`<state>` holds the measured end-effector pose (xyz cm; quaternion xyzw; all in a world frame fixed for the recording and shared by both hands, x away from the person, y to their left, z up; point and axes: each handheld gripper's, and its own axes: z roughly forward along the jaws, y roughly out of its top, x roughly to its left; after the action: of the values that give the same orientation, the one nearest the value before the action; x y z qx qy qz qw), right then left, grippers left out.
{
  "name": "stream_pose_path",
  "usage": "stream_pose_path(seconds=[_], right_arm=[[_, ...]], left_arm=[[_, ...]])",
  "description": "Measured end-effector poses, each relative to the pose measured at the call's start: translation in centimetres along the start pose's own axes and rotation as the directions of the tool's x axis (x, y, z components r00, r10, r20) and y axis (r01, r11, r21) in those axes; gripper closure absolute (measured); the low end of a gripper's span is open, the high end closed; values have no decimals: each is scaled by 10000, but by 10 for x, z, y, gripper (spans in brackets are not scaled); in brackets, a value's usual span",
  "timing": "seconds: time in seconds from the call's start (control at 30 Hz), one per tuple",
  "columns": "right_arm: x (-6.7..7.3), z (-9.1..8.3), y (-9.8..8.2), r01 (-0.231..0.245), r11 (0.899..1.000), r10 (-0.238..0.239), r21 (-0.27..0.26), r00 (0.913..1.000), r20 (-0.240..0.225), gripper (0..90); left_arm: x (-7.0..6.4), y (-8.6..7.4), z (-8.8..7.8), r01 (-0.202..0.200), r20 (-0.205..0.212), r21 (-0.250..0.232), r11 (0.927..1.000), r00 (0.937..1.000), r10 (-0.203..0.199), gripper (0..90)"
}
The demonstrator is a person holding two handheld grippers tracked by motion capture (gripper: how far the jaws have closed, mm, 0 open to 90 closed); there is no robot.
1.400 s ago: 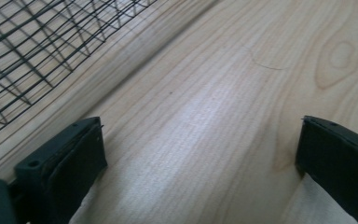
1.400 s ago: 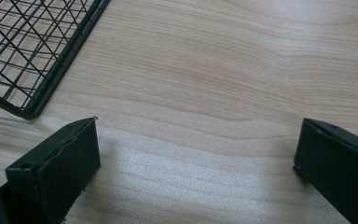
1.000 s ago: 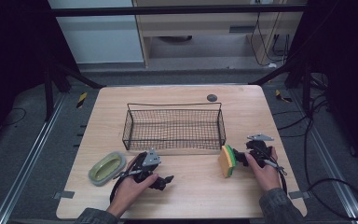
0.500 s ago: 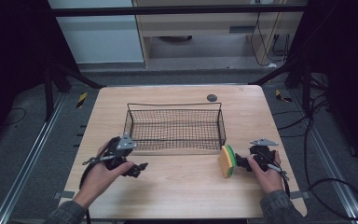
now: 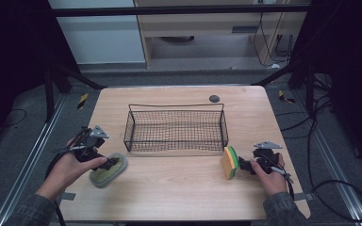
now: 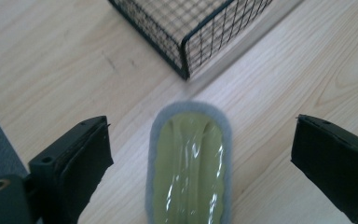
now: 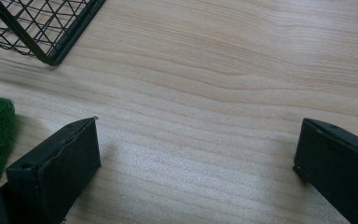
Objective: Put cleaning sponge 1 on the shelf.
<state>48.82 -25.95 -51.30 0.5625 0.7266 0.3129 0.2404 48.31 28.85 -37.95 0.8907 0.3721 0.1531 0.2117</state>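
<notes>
Left gripper [image 5: 109,163] has moved over the green pad [image 6: 189,163] on the wooden table [image 5: 179,188].

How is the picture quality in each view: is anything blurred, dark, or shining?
High view: table well lit, surroundings dark. Left gripper view: glare on the green dish, near jaws soft. Right gripper view: wood grain sharp, basket corner and jaws slightly soft.

We take the wire basket [image 5: 176,128] as our mark, standing mid-table [image 5: 179,197]. Before its left corner lies the oval dish [image 5: 108,170], under the left gripper [image 5: 107,163]. Before its right corner stands the sponge [image 5: 229,162], the right gripper [image 5: 245,165] just right of it. Behind the basket sits a small disc [image 5: 214,98].
</notes>
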Motion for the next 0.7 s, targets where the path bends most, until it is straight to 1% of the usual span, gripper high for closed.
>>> stream_pose_path(seconds=[0.03, 0.1, 0.13, 0.17, 0.2, 0.23, 0.27, 0.3, 0.4, 0.5, 0.53, 0.57, 0.63, 0.67, 0.7], right_arm=[[0, 0, 0, 0, 10000, 0, 0, 10000, 0, 4], [0, 0, 0, 23, 10000, -23, 8, 10000, 8, 4], [0, 0, 0, 11, 10000, -11, 7, 10000, -12, 4], [0, 0, 0, 11, 10000, -11, 7, 10000, -12, 4], [0, 0, 0, 10, 10000, -10, 5, 10000, -12, 4], [0, 0, 0, 10, 10000, -10, 5, 10000, -12, 4], [0, 0, 0, 12, 10000, -12, 7, 10000, -11, 4], [0, 0, 0, 28, 10000, -28, 12, 10000, 0, 4], [0, 0, 0, 57, 10000, -57, 16, 10000, 1, 4], [0, 0, 0, 70, 10000, -70, 11, 10000, 0, 4], [0, 0, 0, 60, 10000, -60, 17, 10000, -1, 4], [0, 0, 0, 58, 10000, -58, 16, 10000, -1, 4], [0, 0, 0, 47, 10000, -47, 26, 10000, 2, 4], [0, 0, 0, 37, 10000, -37, 29, 10000, 2, 4], [0, 0, 0, 37, 10000, -37, 29, 10000, 2, 4]], left_arm=[[0, 0, 0, 0, 0, 0, 10000, 10000, 0, 51], [5, -1, 3, 21, 103, 367, 9993, 9999, -24, 54], [8, -2, 5, -36, 265, 580, 9983, 9996, 20, 49], [8, -2, 5, -36, 265, 580, 9983, 9996, 20, 44], [10, -2, 8, -93, 427, 864, 9962, 9991, 57, 42], [10, -2, 8, -93, 427, 864, 9962, 9991, 57, 45], [9, -3, 10, -301, 394, 1021, 9943, 9989, 262, 45], [8, -3, 11, -408, 361, 1136, 9927, 9987, 369, 48], [7, -4, 10, -507, 471, 1124, 9924, 9978, 456, 90], [7, -5, 10, -549, 494, 1111, 9923, 9975, 496, 101], [7, -6, 11, -489, 514, 1054, 9932, 9977, 436, 125], [8, -7, 14, -528, 651, 1096, 9926, 9968, 458, 147], [8, -7, 15, -555, 677, 1140, 9919, 9966, 480, 160], [9, -7, 20, -591, 661, 1259, 9903, 9965, 511, 218], [9, -7, 20, -591, 661, 1259, 9903, 9965, 511, 257]])
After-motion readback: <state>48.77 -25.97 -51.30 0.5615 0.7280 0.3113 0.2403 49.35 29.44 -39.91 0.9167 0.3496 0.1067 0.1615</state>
